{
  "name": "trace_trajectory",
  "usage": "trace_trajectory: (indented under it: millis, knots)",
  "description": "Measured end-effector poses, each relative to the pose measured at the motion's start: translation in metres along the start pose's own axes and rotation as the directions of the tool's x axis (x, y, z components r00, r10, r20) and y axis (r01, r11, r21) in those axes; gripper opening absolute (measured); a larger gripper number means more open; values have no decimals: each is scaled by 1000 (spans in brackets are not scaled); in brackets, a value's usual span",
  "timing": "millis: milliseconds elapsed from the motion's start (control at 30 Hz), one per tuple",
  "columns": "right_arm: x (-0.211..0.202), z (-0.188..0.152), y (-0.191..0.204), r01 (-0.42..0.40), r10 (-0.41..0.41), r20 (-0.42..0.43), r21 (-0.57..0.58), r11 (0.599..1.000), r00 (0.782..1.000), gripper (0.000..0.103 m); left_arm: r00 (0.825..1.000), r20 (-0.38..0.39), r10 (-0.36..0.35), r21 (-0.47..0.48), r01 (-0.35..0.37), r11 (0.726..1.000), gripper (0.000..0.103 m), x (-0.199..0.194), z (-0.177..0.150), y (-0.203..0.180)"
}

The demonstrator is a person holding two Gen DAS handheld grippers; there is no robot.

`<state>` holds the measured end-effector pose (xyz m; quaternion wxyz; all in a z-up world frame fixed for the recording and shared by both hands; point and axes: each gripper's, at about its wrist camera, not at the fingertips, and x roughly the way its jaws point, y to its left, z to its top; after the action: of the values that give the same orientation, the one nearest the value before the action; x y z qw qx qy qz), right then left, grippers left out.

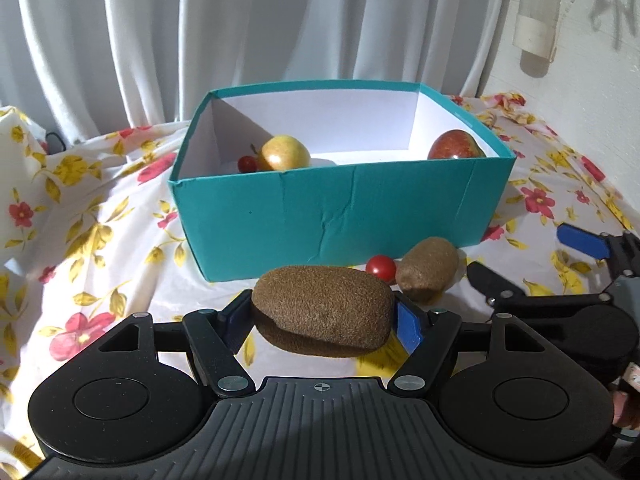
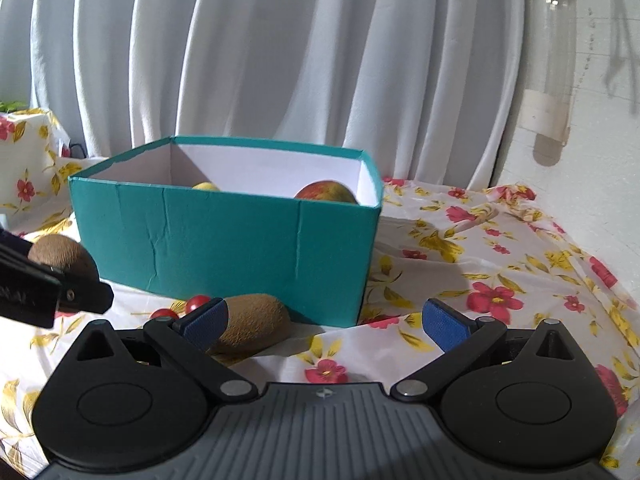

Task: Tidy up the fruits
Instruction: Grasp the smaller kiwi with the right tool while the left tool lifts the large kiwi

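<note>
1. The left gripper (image 1: 323, 316) has its jaws pinching a brown kiwi (image 1: 323, 316) from both sides, holding it up off the flowered cloth (image 1: 80, 240) that covers the desk, just near of the teal box (image 1: 332, 216).
2. The right gripper (image 2: 325, 322) has its jaws spread wide with nothing between them; it sits low over the cloth at the box's near right corner.
3. A second kiwi (image 2: 252, 322) lies on the cloth against the box's near wall, partly behind the right gripper's left blue pad (image 2: 206, 318).
4. Two cherry tomatoes (image 2: 198, 302) lie on the cloth just left of that kiwi, close to each other.
5. Inside the box, a yellow apple (image 1: 284, 153) sits at the left with a small red fruit (image 1: 247, 164) touching its left side, and a red apple (image 1: 454, 146) sits at the right wall.
6. A white curtain (image 1: 260, 20) hangs behind the desk.
</note>
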<state>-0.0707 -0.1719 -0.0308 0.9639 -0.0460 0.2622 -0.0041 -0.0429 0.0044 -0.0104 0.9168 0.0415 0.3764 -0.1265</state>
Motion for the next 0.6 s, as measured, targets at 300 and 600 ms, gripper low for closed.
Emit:
trace_trajectory:
  millis: [300,600]
  knots:
    - [36,-3,27,-88,86,-40,-63,994,995,94,999,6,32,-21,-32,999,76,-6,2,9]
    - [64,-10,38,-137,128,-121,-67,988,984,80,999,-12,43,-36,-43,998,76,-3,2,15]
